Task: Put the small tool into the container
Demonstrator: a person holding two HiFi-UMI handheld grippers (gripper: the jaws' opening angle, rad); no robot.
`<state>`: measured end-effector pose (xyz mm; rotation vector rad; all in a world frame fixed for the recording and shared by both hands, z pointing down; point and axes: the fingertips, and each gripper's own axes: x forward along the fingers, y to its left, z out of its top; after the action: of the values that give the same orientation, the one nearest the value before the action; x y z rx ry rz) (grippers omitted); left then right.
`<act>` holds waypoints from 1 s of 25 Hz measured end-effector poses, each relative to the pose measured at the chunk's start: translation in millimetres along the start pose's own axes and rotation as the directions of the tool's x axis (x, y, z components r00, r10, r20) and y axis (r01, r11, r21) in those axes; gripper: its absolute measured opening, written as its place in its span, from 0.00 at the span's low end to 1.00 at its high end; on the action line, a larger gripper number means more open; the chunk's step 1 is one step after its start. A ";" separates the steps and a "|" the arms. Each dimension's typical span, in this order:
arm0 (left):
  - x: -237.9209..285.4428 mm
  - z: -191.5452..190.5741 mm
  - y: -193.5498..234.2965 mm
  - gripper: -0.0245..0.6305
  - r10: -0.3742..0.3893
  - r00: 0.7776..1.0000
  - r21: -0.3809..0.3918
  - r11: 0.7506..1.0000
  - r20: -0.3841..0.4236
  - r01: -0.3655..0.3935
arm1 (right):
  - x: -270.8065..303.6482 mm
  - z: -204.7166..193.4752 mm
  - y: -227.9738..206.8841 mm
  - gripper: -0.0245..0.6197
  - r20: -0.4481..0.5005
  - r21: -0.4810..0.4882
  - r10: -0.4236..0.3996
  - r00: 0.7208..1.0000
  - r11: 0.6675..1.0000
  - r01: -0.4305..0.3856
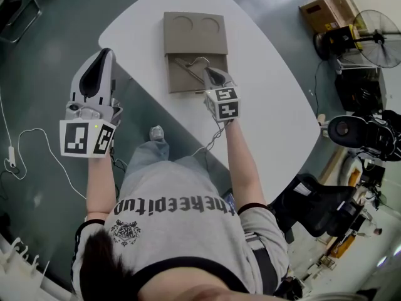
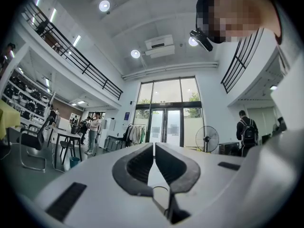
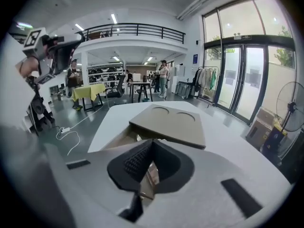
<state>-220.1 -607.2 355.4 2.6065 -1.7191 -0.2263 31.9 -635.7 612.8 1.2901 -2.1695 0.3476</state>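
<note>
A brown cardboard container (image 1: pixel 194 33) lies on the white table (image 1: pixel 269 99); its far part has two round recesses, its near part is an open tray (image 1: pixel 182 81). A thin metal tool (image 1: pixel 190 65) with a wire loop lies in that tray. My right gripper (image 1: pixel 212 74) hovers over the tray's near right corner, jaws shut with nothing between them. In the right gripper view the right gripper (image 3: pixel 151 144) points down at the container (image 3: pixel 173 122), and its jaws hide the tool. My left gripper (image 1: pixel 102 55) is held off the table's left edge, shut and empty, the left gripper (image 2: pixel 153 146) pointing out into the hall.
A standing fan (image 1: pixel 376 37) and a cardboard box (image 1: pixel 326 8) stand on the floor at the far right. A black chair (image 1: pixel 319 205) is near my right side. A white cable (image 1: pixel 31 137) lies on the floor to the left.
</note>
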 end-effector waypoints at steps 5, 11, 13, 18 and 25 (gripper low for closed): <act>-7.2 1.7 -14.7 0.06 -0.011 1.000 0.002 1.000 -0.003 0.011 | -27.1 17.9 1.9 0.04 0.091 0.053 -0.045 0.995 0.998 0.040; -15.0 7.0 -42.8 0.06 -0.028 1.000 0.005 1.000 0.005 0.028 | -66.0 31.9 8.7 0.04 0.205 0.113 -0.045 0.978 0.993 0.022; -18.0 8.9 -50.3 0.06 -0.032 0.999 0.006 0.999 0.008 0.032 | -77.5 35.6 9.9 0.05 0.230 0.118 -0.048 0.972 0.993 0.021; -30.0 15.3 -74.9 0.06 -0.040 0.999 0.008 0.999 0.014 0.040 | -112.2 40.0 10.3 0.04 0.282 0.130 -0.055 0.958 0.991 0.018; -48.4 23.8 -109.6 0.06 -0.053 0.998 0.005 0.999 0.028 0.053 | -160.7 45.1 14.4 0.05 0.340 0.131 -0.070 0.938 0.991 0.026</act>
<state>-141.6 -517.8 327.7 2.6672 -1.6613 -0.2610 61.6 -536.5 481.1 1.5702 -2.4308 0.2550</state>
